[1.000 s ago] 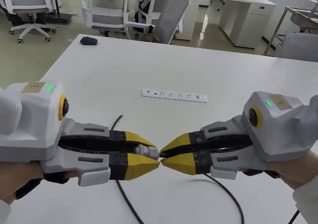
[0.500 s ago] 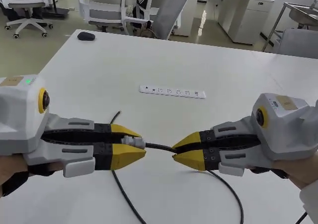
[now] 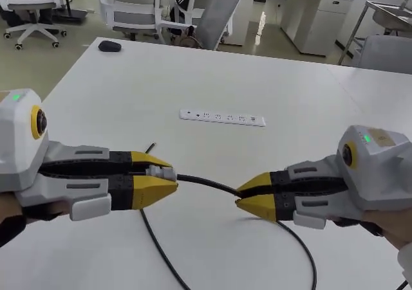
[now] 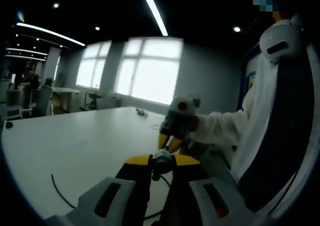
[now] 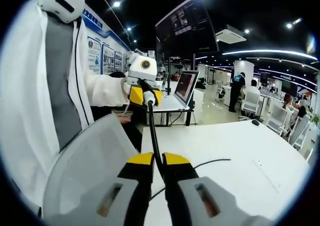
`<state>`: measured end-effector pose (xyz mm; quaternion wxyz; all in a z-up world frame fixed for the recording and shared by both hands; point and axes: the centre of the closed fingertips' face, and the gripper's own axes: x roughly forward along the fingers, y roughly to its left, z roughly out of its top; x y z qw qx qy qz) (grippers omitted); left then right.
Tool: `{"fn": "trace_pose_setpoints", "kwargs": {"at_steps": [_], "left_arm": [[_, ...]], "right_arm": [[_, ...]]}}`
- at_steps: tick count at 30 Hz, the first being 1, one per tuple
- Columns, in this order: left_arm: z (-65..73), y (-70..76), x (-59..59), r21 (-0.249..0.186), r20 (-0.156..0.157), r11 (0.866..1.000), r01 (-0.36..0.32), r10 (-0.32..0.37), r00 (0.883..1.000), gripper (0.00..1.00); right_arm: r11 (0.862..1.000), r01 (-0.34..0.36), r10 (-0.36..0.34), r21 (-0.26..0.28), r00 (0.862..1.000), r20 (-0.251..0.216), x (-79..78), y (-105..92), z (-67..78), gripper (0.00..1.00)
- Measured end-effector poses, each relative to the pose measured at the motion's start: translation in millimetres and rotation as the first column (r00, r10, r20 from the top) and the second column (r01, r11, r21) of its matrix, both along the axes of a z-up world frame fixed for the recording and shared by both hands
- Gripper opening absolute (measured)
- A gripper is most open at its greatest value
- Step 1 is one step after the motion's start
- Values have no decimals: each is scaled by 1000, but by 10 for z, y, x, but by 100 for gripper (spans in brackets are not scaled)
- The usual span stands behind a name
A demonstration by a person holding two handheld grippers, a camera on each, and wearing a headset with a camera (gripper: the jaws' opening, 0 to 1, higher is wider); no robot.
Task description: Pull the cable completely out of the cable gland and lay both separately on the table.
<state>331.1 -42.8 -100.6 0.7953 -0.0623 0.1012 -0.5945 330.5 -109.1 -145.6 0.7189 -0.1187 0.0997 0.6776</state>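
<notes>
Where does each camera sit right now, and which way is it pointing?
Head view: on the headset, looking forward and down over the table; the left gripper and right gripper reach in from either side.
Left gripper view: on the left gripper, looking along its jaws past the cable gland at the right gripper and the person's sleeve.
Right gripper view: on the right gripper, looking along the cable back at the left gripper.
Shared: the gripper views face each other.
</notes>
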Motion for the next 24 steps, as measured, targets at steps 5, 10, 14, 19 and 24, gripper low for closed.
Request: {"fn": "trace_pose_setpoints", "kwargs": {"at_steps": [5, 10, 14, 19, 24], "left_arm": [[32, -21, -6, -13, 3, 1000, -1, 1, 1000, 17], [48, -54, 2, -20, 2, 1000, -6, 6, 1000, 17], [90, -56, 7, -38, 4, 999, -8, 8, 1000, 17], [98, -83, 2, -33, 8, 999, -2, 2, 1000, 17], [55, -121, -11, -12, 9, 1000, 9, -9, 1000, 17]], "right_arm": [[1000, 7, -7, 4, 1000, -19, -5, 24, -53, 5], [1000, 8, -8, -2, 1000, -23, -6, 69, -102, 5], [1000, 7, -7, 6, 999, -32, -1, 89, -102, 5], [999, 19, -17, 31, 999, -52, 18, 132, -102, 5], [999, 10, -7, 52, 999, -45, 3, 227, -51, 16]]}}
